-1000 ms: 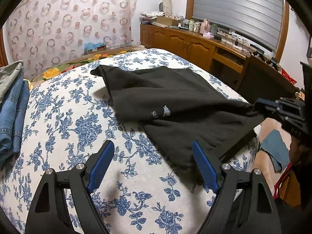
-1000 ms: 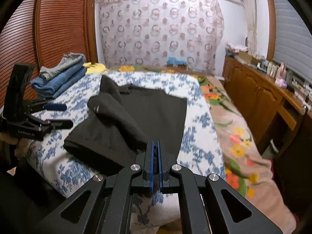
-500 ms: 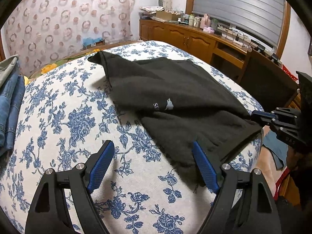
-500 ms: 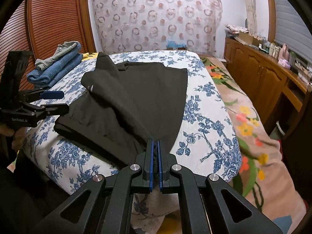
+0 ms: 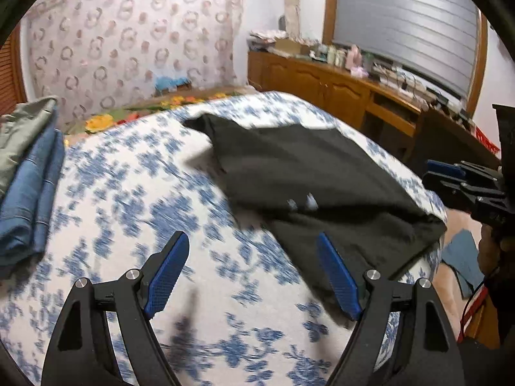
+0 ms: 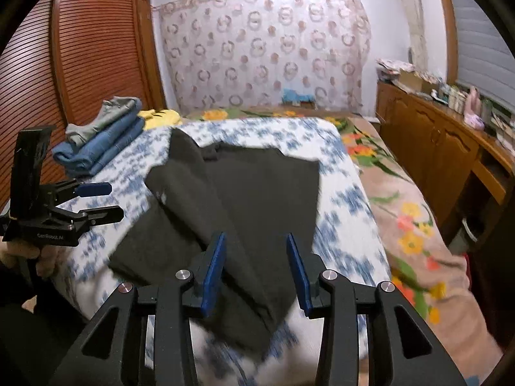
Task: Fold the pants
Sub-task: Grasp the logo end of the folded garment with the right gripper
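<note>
At the far left of the right wrist view, a stack of folded clothes (image 6: 99, 141) sits on the bed (image 6: 341, 199), jeans under a grey piece, which suggests other garments are already finished. Just below it, at the left edge, the left gripper (image 6: 106, 201) hangs over the near-left part of the floral cover, its jaws spread wide with nothing between them.

In the middle of the frame lie the black pants (image 6: 251, 199), spread across the bed from its upper centre down to the near edge. They look folded lengthwise, one leg laid slantwise over the other, though the layers sit skewed and one corner droops over the mattress edge.

At lower centre, the right gripper (image 6: 256, 268) is opening its jaws directly above that drooping corner; the cloth shows between the blue pads, but they do not press on it.

To the right is a wooden sideboard (image 6: 444, 148).

By this reading the first fold is done; squaring the layers and folding the length across remain.
</note>
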